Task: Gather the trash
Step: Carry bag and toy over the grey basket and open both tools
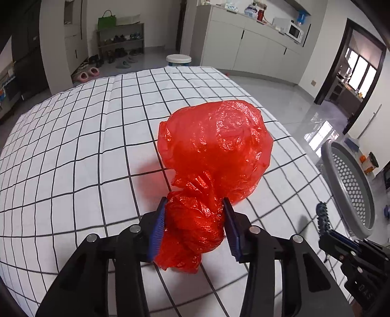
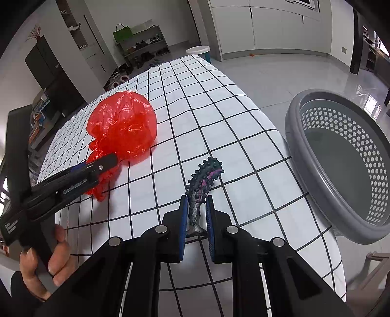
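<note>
Red bag (image 1: pixel 214 143): thin crinkled red plastic, puffed at the far end, twisted into a bunched neck at the near end. Lies on the table, approx. mid-width, nearer the L side in the R wrist view.
Left gripper (image 1: pixel 193 219): blue pads press both sides of the bag's bunched neck; plastic fills the gap btw. them. Clamped on the bag. Bag's puffed end rests on the cloth.
Left hand (image 2: pixel 46 263): wraps the black grip handle, lower L corner of the R wrist view; dark sleeve at the wrist.
Knobbed item (image 2: pixel 203 180): dark, curved, studded w/ small bumps, pink patches on one face, flared base at the near end. Stands up out of the pads, curved tip toward the basket side.
Right gripper (image 2: pixel 197 207): jaws drawn in tight, narrow stem of the knobbed item pinched btw. blue pads. Sits over the table's R part, close to the edge.
Table (image 1: pixel 73 146): white cloth w/ black grid lines.
Basket (image 2: pixel 341 156): grey, round, perforated wall, on the floor just beside the table's R edge. Inside looks bare grey.
Background: shoe rack (image 1: pixel 120 42) w/ green bag (image 1: pixel 106 20) on top, white stool (image 1: pixel 178 59) beyond the far table edge, cabinets w/ microwave (image 1: pixel 293 31), glossy pale floor.
</note>
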`<state>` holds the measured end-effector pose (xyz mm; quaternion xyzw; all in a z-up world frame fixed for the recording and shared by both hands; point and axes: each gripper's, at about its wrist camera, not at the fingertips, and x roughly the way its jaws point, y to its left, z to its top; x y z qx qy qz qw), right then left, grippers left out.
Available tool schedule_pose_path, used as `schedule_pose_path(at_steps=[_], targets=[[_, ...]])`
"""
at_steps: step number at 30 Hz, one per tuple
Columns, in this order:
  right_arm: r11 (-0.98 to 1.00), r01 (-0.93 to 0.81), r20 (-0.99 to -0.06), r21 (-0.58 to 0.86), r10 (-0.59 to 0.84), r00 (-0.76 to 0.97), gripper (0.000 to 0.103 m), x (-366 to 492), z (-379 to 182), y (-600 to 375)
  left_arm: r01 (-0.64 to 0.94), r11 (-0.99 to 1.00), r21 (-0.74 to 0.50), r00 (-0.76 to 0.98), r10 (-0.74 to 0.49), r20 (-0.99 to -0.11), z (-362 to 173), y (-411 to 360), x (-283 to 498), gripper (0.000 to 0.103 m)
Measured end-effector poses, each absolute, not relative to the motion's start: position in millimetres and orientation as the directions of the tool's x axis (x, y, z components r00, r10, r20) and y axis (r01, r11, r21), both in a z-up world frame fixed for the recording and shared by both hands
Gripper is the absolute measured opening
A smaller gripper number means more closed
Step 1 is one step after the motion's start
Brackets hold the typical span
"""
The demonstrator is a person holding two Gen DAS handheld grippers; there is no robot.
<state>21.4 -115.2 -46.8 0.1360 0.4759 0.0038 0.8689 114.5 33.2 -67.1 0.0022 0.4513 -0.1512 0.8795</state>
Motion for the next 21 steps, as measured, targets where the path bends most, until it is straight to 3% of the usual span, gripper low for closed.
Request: schedule_pose_path(at_steps=[21], targets=[[0.925,0.298,-0.78,0.234,-0.004,0.626,0.014,-21,-21,-213,0.468,0.872,-0.146,0.552,-0.417,-0.722,-9,-59,75,0.043]])
